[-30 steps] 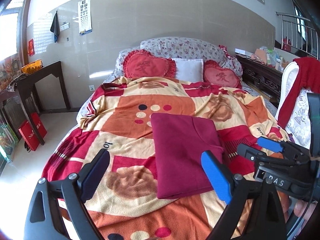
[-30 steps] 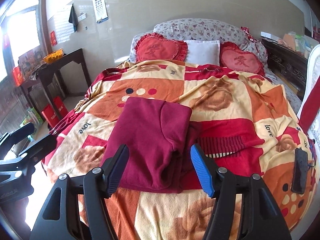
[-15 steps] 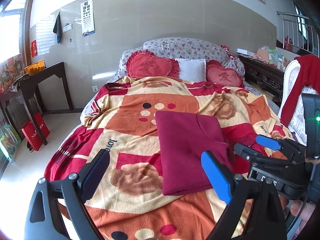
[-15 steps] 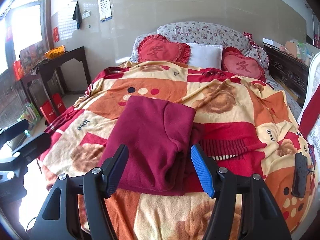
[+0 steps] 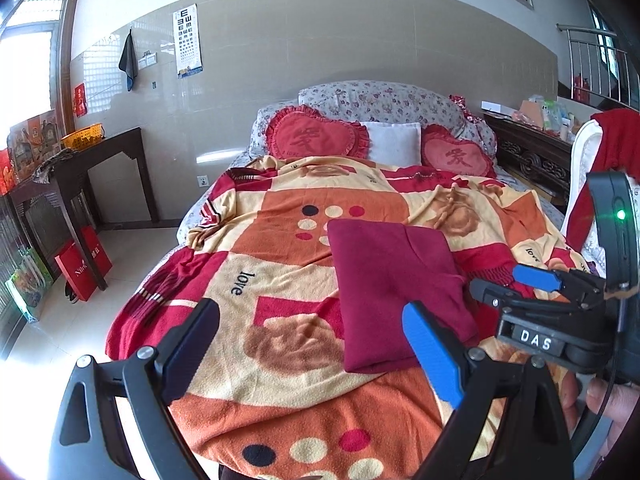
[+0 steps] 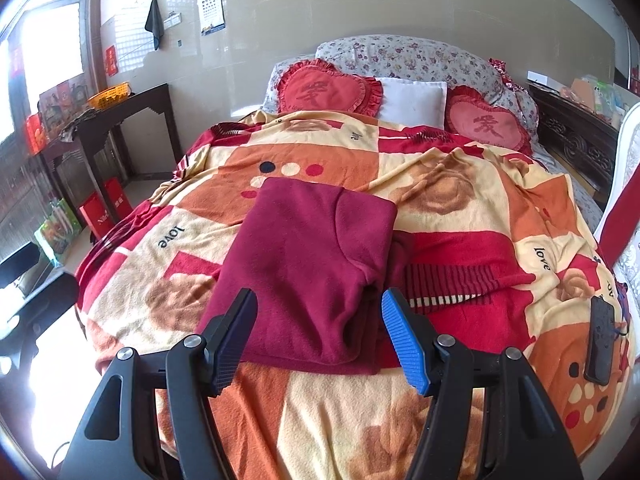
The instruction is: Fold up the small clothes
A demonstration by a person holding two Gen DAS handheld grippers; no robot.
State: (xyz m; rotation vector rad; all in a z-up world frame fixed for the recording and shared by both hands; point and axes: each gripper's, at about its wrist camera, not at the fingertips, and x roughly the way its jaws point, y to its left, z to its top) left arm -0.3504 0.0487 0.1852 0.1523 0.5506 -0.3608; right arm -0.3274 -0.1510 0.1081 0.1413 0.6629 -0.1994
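- The left gripper (image 5: 312,350) is spread wide with nothing between its black and blue fingers, held above the near part of the blanket (image 5: 280,280).
- The right gripper (image 6: 318,338) is also wide and holds nothing; the near edge of the folded garment (image 6: 308,264) lies just ahead of it, between its fingertips in the picture.
- From the left gripper, the garment (image 5: 396,284) sits ahead and slightly to the right, flat on the blanket.
- Only the left view shows the right gripper (image 5: 532,280) from the side, to its right, with a hand (image 5: 612,408) below it.
- Only the right view shows the garment's open right edge, with layers bunched there, and a red knit piece (image 6: 460,276) touching that side.
- Only the right view shows a phone (image 6: 600,344) lying well to the right on the blanket.
- Farther ahead in both views: two heart cushions (image 6: 328,90), a white pillow (image 6: 416,102).
- Far left: a dark table (image 5: 80,168).
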